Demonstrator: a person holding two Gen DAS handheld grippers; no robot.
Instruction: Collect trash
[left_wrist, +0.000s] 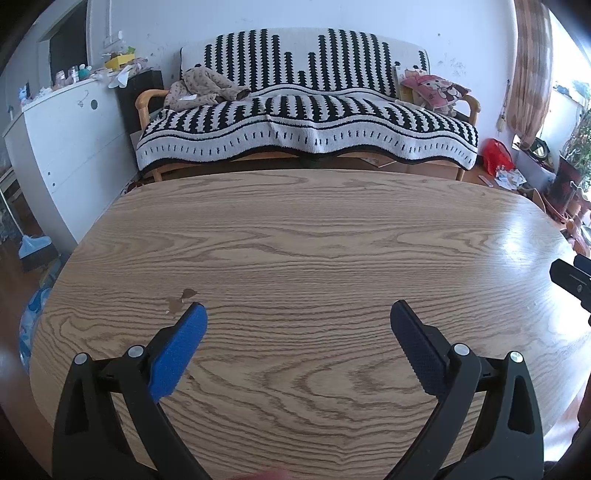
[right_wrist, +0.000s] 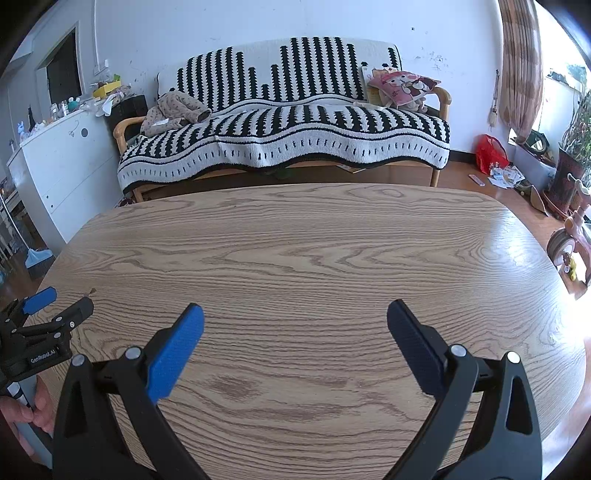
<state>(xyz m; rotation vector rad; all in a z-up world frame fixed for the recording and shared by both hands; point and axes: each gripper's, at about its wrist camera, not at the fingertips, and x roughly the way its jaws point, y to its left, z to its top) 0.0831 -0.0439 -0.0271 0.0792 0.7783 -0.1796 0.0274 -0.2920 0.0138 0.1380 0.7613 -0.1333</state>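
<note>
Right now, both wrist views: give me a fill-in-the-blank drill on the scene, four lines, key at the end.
1. Both the left tongs and the right tongs stand ____, with nothing between the fingers.
2. The tongs hover over a wooden ____ with a grain pattern.
3. Behind the table stands a sofa under a black and ____ patterned blanket.
4. The pink cartoon cushion lies at the sofa's ____ end as seen in both views.

Missing words: open; table; white; right
</note>
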